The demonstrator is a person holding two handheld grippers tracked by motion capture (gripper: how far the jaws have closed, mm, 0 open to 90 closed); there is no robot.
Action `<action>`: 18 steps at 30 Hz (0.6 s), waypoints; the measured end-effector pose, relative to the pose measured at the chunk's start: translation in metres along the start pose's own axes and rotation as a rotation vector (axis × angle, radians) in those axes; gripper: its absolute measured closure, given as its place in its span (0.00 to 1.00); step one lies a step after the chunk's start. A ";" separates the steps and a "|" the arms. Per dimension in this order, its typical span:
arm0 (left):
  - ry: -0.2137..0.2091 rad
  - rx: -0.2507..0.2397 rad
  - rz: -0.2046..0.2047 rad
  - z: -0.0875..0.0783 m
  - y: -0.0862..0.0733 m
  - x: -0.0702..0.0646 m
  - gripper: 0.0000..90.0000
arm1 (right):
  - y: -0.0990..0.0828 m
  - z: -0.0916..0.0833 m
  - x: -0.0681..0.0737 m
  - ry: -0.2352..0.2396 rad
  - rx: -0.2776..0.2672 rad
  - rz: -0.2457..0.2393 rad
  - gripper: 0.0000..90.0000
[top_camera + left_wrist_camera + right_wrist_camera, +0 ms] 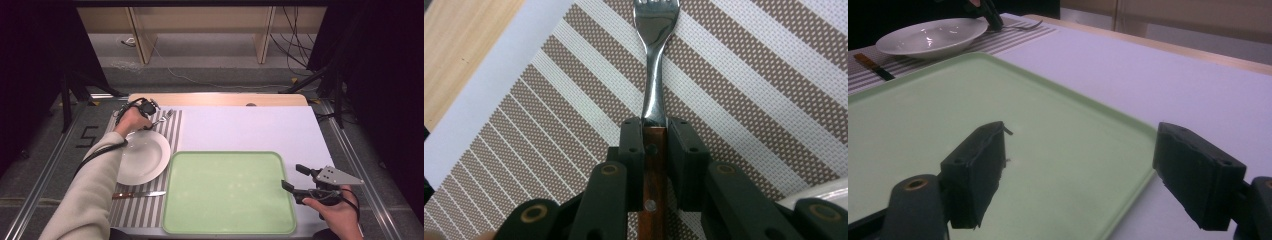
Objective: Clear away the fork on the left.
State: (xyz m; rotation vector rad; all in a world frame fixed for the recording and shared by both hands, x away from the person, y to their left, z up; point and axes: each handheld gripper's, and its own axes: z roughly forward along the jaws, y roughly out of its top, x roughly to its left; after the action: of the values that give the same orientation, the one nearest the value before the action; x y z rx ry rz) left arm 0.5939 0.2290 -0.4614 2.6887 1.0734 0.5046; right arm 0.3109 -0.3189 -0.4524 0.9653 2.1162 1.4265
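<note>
A fork (656, 60) with a brown wooden handle lies on the striped placemat (749, 80), tines pointing away. My left gripper (655, 127) is shut on the fork's handle, one pad on each side. From above, the left gripper (148, 108) sits at the far end of the placemat (172, 127), just beyond the white plate (145, 157), with the fork (165, 117) sticking out to its right. My right gripper (295, 177) stands open at the right edge of the green tray (227, 192), nothing between its jaws; the right gripper (1078, 165) hovers over the tray's (923, 125) corner.
A knife (137, 194) with a brown handle lies on the placemat near the plate's front side. A white mat (250, 127) covers the table beyond the tray. In the right gripper view the plate (933, 36) sits far left. The table's wooden edge (215, 98) runs along the back.
</note>
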 end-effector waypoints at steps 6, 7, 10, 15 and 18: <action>0.030 -0.023 -0.012 -0.003 0.002 0.002 0.86 | 0.000 0.000 0.000 0.001 -0.002 0.000 0.25; 0.034 -0.026 -0.011 -0.004 0.002 0.003 0.86 | 0.000 0.000 0.000 0.001 -0.002 0.000 0.25; 0.049 -0.047 -0.027 -0.005 0.002 0.004 0.86 | 0.000 0.000 0.000 0.001 -0.001 0.000 0.25; 0.076 -0.072 -0.039 -0.008 0.003 0.005 0.86 | 0.000 0.000 0.000 0.001 -0.002 0.000 0.25; 0.088 -0.087 -0.051 -0.011 0.005 0.006 0.86 | 0.000 0.000 0.000 0.001 -0.001 0.000 0.25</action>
State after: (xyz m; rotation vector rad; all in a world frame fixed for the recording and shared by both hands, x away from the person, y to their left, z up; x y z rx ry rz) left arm 0.5968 0.2309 -0.4481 2.5784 1.1126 0.6504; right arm 0.3112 -0.3189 -0.4526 0.9639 2.1160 1.4290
